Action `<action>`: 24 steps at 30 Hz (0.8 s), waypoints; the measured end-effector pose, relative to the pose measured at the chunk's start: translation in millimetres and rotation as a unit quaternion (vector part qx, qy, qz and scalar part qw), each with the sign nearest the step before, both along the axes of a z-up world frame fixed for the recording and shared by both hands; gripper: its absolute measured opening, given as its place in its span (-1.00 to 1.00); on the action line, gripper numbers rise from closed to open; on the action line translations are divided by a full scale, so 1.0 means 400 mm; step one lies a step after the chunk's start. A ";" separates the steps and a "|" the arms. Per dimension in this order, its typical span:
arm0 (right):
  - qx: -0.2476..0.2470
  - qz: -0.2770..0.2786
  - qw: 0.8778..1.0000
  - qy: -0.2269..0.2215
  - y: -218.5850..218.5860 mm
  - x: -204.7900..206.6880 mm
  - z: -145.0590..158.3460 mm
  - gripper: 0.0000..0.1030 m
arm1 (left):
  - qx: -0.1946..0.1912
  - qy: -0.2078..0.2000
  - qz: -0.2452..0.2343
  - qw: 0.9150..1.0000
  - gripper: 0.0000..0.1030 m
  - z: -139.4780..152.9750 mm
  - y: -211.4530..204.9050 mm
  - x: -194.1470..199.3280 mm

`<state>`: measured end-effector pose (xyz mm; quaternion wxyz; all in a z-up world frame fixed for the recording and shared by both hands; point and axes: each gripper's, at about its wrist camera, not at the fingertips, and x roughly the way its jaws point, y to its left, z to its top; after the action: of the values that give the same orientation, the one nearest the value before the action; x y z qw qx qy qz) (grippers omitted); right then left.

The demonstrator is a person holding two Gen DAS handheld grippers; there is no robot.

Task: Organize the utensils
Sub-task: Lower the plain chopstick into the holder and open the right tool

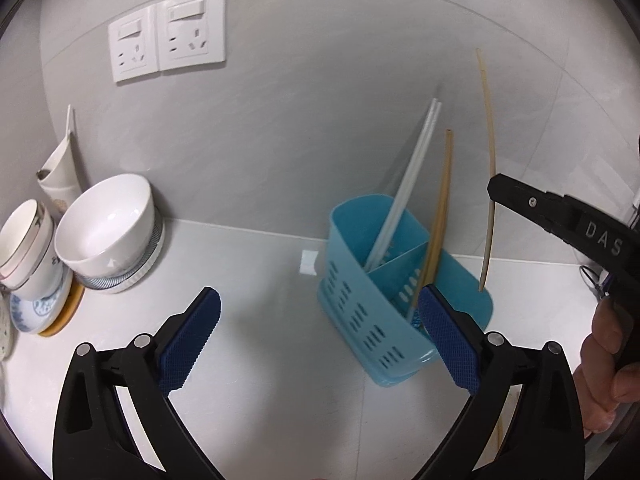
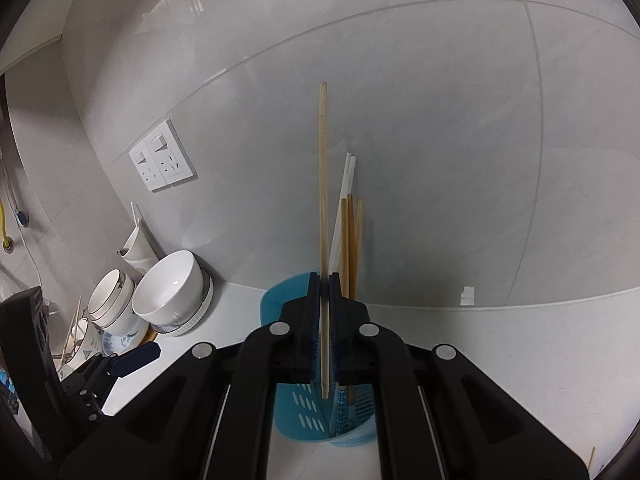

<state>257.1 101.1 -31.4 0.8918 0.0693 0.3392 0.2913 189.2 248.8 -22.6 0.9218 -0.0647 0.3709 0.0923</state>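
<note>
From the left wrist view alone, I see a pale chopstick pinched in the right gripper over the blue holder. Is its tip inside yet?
Observer: No. The wooden chopstick in the right gripper ends above the blue utensil holder.
Operator: Grip firm?
Observer: Both pads press it, jaws shut.
Operator: How many brown chopsticks stand inside?
Observer: Three wooden chopsticks show, beside two white chopsticks.

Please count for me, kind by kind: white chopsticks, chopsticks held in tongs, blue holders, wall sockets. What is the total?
White chopsticks: 2
Held chopstick, in the right tongs: 1
Blue holder: 1
Wall sockets: 2
Total: 6
</note>
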 end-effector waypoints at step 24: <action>-0.050 -0.006 0.998 0.033 0.038 -0.002 -0.135 -0.87 | -0.011 0.013 0.019 1.000 0.88 -0.018 0.043 0.010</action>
<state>256.4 116.4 -85.2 0.8841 0.0360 0.3827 0.2657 193.1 266.2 -29.8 0.9141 -0.0806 0.3829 0.1069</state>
